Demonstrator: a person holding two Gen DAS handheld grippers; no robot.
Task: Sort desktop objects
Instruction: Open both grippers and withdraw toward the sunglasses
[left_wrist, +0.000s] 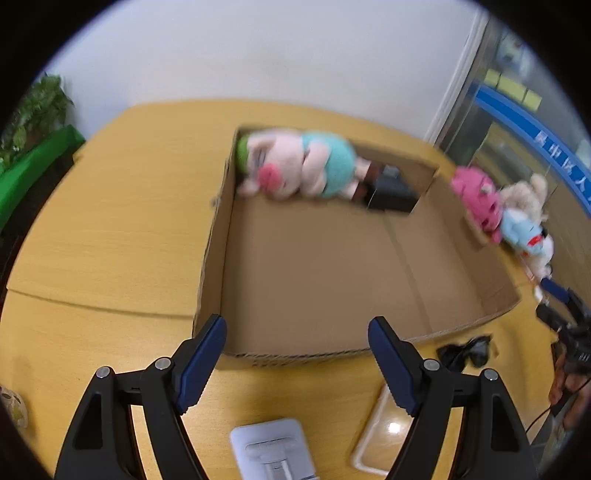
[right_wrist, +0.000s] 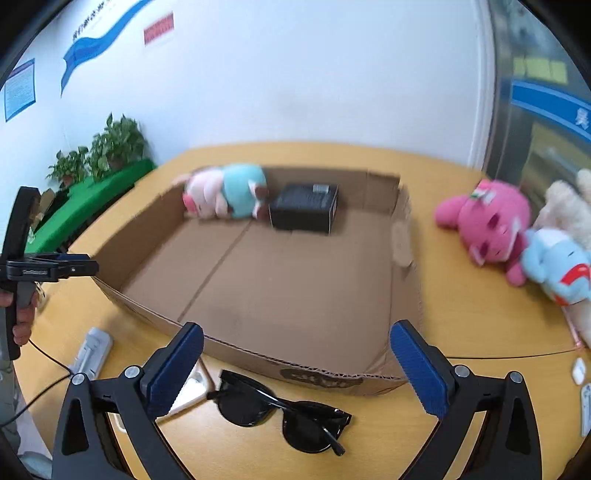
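Note:
A shallow cardboard box (left_wrist: 325, 273) (right_wrist: 288, 280) lies on the wooden table. A pink pig plush in a teal shirt (left_wrist: 295, 166) (right_wrist: 225, 192) and a small black box (right_wrist: 304, 206) (left_wrist: 391, 192) lie at its far end. My left gripper (left_wrist: 297, 328) is open and empty above the box's near edge; it also shows in the right wrist view (right_wrist: 55, 267). My right gripper (right_wrist: 295, 339) is open and empty above black sunglasses (right_wrist: 284, 413) (left_wrist: 465, 350). A pink plush (right_wrist: 487, 221) (left_wrist: 478, 195), a light-blue plush (right_wrist: 554, 262) (left_wrist: 524, 236) and a beige plush (right_wrist: 569, 206) lie right of the box.
A white stand-like device (left_wrist: 273, 450) (right_wrist: 92, 350) and a clear flat case (left_wrist: 384, 432) lie on the table in front of the box. Small white items (right_wrist: 580, 369) lie at the right edge. Potted plants (right_wrist: 99, 151) on a green ledge stand at the far left.

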